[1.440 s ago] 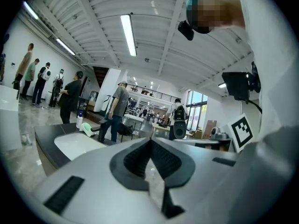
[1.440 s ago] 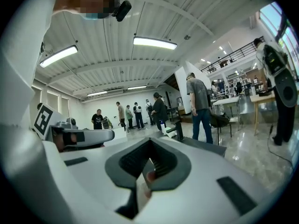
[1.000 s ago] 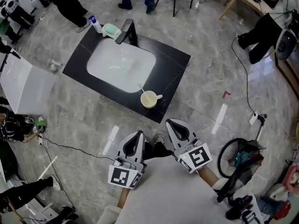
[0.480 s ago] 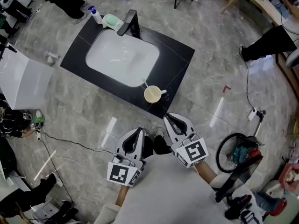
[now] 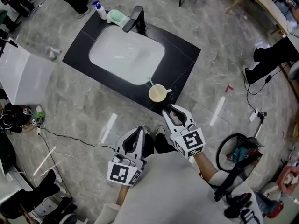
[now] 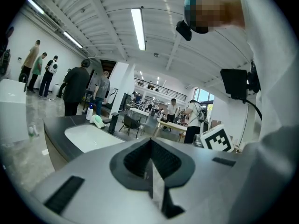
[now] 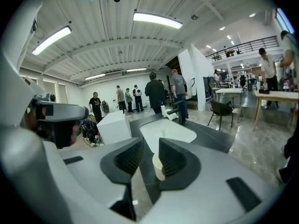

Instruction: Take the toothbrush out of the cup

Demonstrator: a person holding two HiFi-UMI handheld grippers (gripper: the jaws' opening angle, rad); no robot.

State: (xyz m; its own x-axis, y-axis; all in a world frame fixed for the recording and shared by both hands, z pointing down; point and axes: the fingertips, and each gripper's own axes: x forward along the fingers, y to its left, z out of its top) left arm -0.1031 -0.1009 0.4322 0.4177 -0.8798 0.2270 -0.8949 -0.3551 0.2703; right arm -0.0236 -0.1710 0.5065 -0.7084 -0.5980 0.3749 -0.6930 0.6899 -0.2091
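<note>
Toothbrush (image 5: 150, 82), likely light and stiff, just ahead of the right claw (image 5: 173, 110), jaws slightly parted, empty: pinch its exposed handle.

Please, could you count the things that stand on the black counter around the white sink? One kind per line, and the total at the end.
Cup: 1
Toothbrush: 1
Faucet: 1
Bottle: 1
Mint-green item beside the faucet: 1
Total: 5
</note>
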